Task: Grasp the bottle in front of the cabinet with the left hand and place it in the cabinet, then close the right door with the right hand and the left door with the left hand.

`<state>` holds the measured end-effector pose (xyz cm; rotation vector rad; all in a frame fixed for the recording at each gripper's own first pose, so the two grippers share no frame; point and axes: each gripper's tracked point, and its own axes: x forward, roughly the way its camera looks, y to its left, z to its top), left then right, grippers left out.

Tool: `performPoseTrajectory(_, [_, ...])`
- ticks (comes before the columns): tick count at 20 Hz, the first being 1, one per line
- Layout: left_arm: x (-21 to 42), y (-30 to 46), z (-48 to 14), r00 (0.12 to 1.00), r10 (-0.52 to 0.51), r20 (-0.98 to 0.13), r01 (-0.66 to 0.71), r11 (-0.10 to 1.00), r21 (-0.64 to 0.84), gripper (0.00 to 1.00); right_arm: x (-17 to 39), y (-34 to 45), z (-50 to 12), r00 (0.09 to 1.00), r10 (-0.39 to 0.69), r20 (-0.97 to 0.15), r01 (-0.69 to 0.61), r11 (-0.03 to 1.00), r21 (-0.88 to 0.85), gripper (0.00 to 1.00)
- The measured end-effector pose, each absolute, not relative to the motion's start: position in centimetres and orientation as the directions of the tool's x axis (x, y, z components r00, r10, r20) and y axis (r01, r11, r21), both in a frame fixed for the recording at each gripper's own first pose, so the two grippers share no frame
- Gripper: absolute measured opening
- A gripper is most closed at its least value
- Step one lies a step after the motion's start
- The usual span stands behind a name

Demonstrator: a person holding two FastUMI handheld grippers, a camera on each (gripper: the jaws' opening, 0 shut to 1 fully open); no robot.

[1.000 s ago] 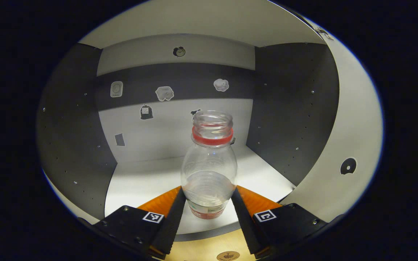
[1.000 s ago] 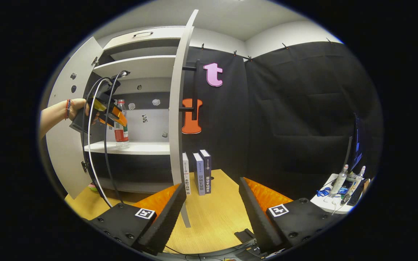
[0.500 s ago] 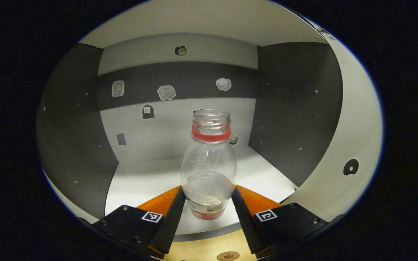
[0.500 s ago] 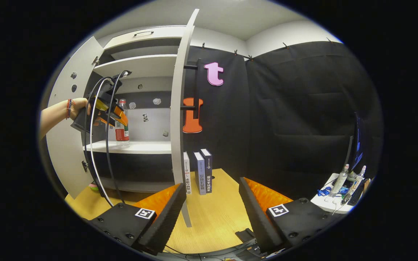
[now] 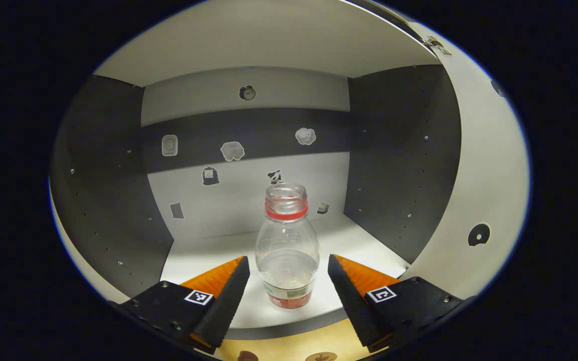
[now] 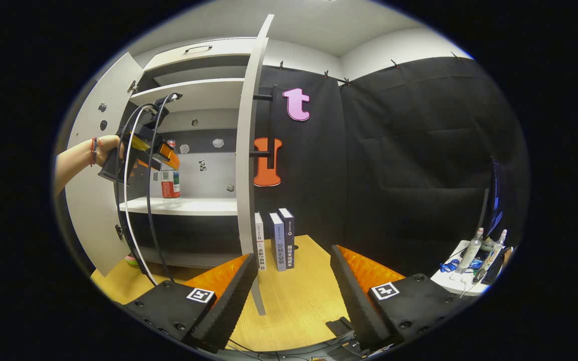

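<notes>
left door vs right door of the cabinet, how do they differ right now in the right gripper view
The left door is swung wide, showing its broad pale inner face with round fittings, and the hand holding the left gripper is in front of it. The right door stands edge-on, a thin curved strip, nearer the upright books. Both are open, pale grey and tall, flanking the shelf that holds the bottle.

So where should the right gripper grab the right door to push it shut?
Best guess: the right door stands open edge-on toward the right gripper, so its thin free edge fits between the open fingers. Come straight from the front, or simply push its outer face toward the cabinet.
</notes>
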<state>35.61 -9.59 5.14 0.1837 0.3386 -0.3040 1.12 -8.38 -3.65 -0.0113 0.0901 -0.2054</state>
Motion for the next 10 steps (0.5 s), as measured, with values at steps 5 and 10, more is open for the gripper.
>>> performPoseTrajectory(5, [34.2, -8.8, 6.9, 0.922, -0.249, -0.298, 0.288, 0.953, 0.095, 0.95, 1.3, -8.5, -2.7, 0.98, -0.185, -0.074, 0.184, 0.983, -0.022, 0.97])
performPoseTrajectory(10, [30.3, -6.8, 10.1, 0.95, -0.226, -0.217, 0.25, 0.964, 0.09, 0.95, 2.0, -8.9, -1.5, 0.985, -0.162, -0.059, 0.16, 0.986, -0.046, 0.97])
